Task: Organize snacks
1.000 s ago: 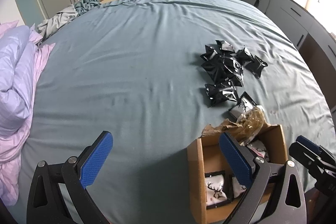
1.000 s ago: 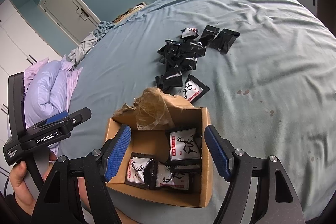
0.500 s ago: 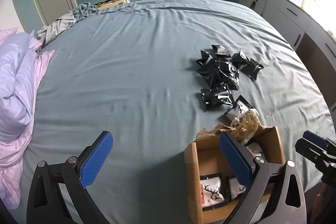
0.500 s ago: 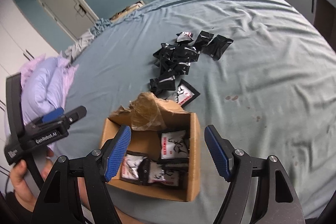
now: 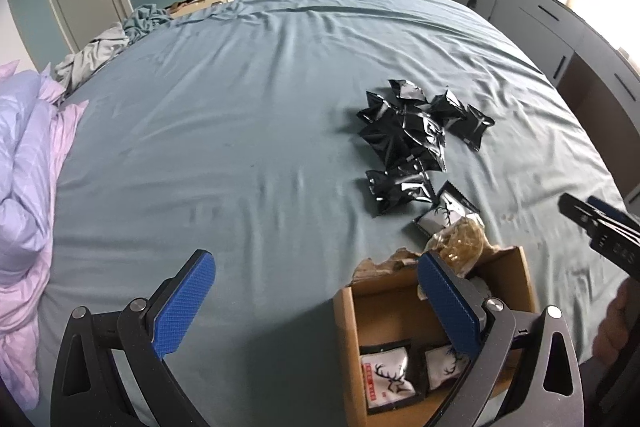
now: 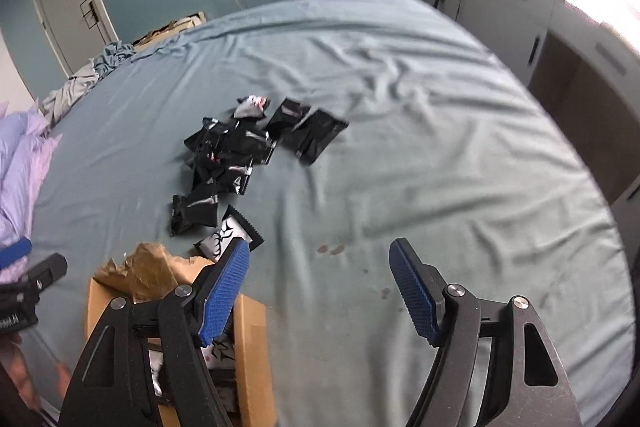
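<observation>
A: Where do the snacks stand?

B: Most lie in a loose heap of black packets out on the bed sheet, overlapping one another. One packet with a deer print lies face up, apart from the heap and just beside the cardboard box. The box sits at the near edge of the bed with several deer-print packets already inside, and a crumpled wad of brown tape hangs on its torn far flap.

A: And the tongs?

B: Both are spread wide and hold nothing. The left gripper hangs over the near sheet with its right finger above the box. The right gripper hovers over bare sheet to the right of the box, its left finger over the box corner.

A: How would a packet handle?

B: I judge them light, soft and glossy: small sealed foil pouches, puffed in the middle. The film looks slick, so a pinch on the bulging centre may slide off or crush what is inside. The flat crimped seam at an edge looks the better hold, since it is thin and stiffer.

A: Which one first?

B: Probably the lone deer-print one, because nothing lies on it and it is nearest the box. The sheet is soft and wrinkled, so a finger pushed low could catch cloth along with the seam.
</observation>
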A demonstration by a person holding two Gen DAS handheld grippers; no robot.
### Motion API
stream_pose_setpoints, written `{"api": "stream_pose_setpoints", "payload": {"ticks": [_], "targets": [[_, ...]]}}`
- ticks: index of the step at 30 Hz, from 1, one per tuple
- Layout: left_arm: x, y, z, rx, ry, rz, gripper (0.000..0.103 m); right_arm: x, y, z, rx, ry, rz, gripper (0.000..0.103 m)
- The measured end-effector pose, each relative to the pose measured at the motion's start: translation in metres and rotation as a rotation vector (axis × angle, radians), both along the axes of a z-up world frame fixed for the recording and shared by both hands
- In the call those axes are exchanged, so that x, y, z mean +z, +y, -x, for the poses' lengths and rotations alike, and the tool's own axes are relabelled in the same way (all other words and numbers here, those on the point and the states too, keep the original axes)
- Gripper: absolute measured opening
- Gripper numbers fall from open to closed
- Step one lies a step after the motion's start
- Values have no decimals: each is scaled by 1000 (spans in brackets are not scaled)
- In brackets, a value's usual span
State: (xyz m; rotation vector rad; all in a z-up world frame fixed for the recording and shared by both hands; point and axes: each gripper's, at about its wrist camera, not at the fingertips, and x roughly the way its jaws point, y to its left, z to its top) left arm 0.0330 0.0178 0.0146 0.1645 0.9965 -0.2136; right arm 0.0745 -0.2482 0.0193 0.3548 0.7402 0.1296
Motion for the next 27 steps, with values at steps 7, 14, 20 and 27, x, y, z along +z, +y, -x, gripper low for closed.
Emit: {"api": "stream_pose_setpoints", "payload": {"ticks": [7,14,20,27], "targets": [[-4,2,-9,17,39,18,103,-12,-14,-47,-6,78,-96,72],[-11,-4,-14,13,41,-21,103,-27,-6,-90,14,118,-120,72],[-13,-5,-16,3,54,-20,103,-31,-1,-111,1,126,-108,72],[-11,-1,-18,33,31,-37,103,-37,-25,-124,-37,129,-253,72]]}}
